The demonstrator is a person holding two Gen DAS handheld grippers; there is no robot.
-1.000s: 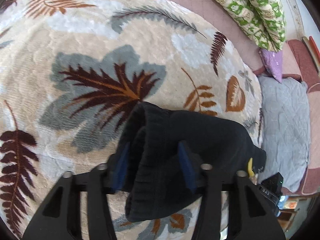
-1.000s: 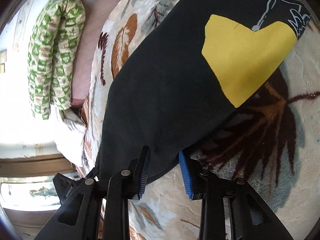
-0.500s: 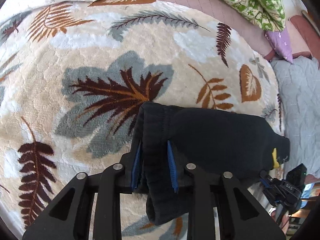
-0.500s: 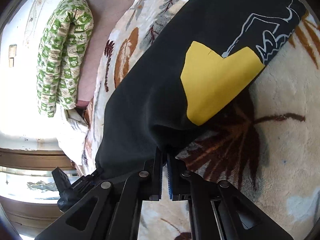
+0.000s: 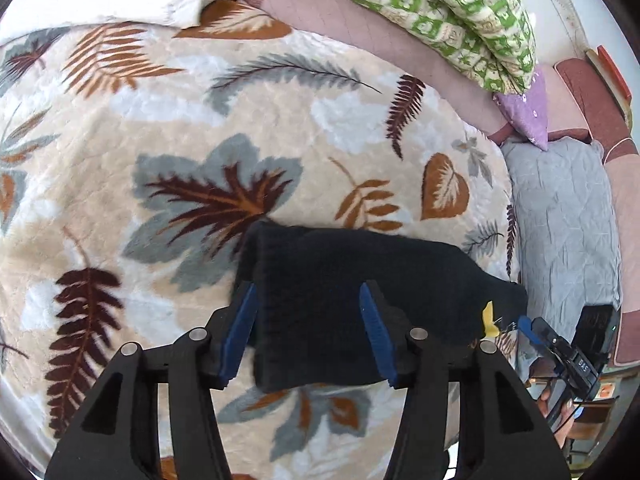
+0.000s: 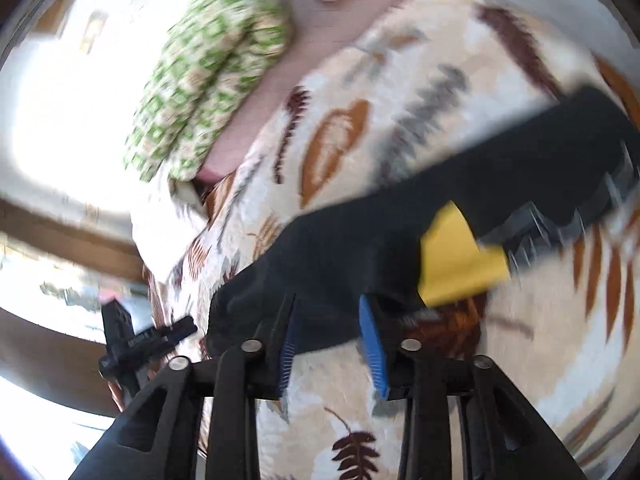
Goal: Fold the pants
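Pants [image 5: 352,300] lie folded on the leaf blanket [image 5: 200,140], long axis running left-right; both ends sit just ahead of your fingers, neither arm nearer; left gripper [image 5: 308,332] spread wide, w/ the cloth end between its jaws, unclamped; right gripper [image 6: 330,340] likewise apart, gripping nothing.
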